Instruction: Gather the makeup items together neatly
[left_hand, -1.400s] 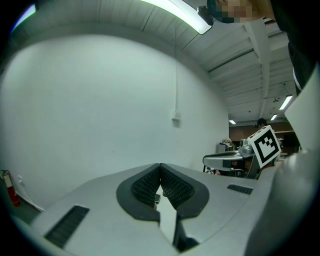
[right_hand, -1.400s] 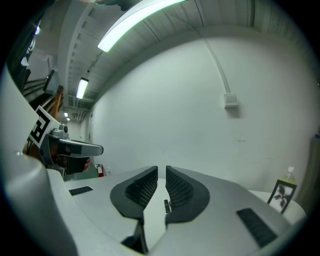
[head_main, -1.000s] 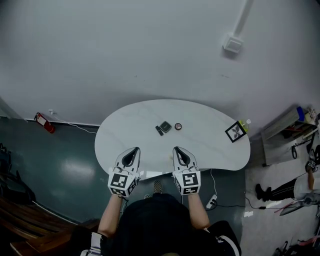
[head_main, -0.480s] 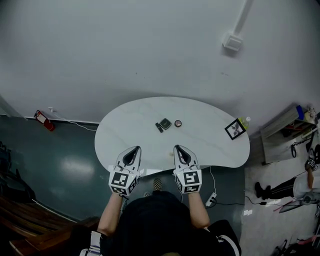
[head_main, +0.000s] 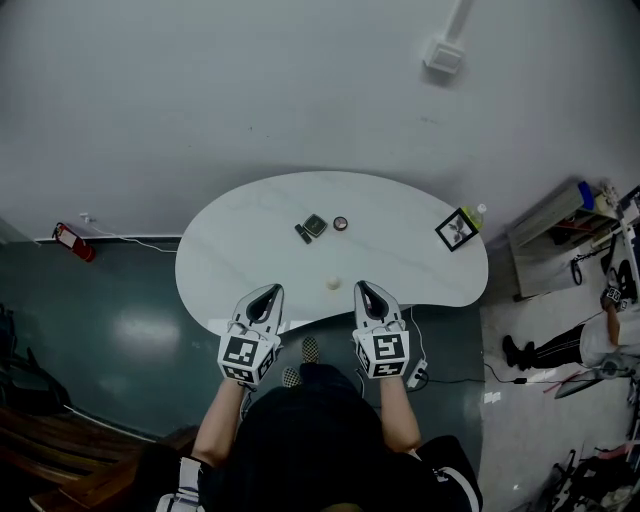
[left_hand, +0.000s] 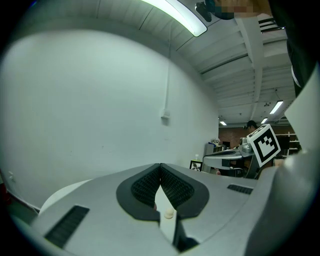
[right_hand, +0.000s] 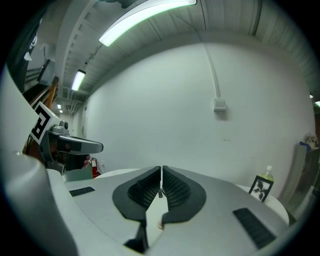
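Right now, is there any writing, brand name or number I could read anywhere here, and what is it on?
No readable text anywhere.
Cubes on the left tongs and right tongs: black-and-white square patterns only, no letters.
Framed picture: a leaf image, no words visible.
Bottle by it: label too small to read.
Dark compact and round pot: too small to read.

White table (head_main: 400, 262), teal floor (head_main: 110, 330), grey left gripper (head_main: 267, 291)

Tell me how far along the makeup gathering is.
Partly done: the dark square compact, small black stick and round red-rimmed pot sit clustered. Nothing in hand: left gripper and right gripper are shut, empty. Remaining: the small cream round piece, lying apart.
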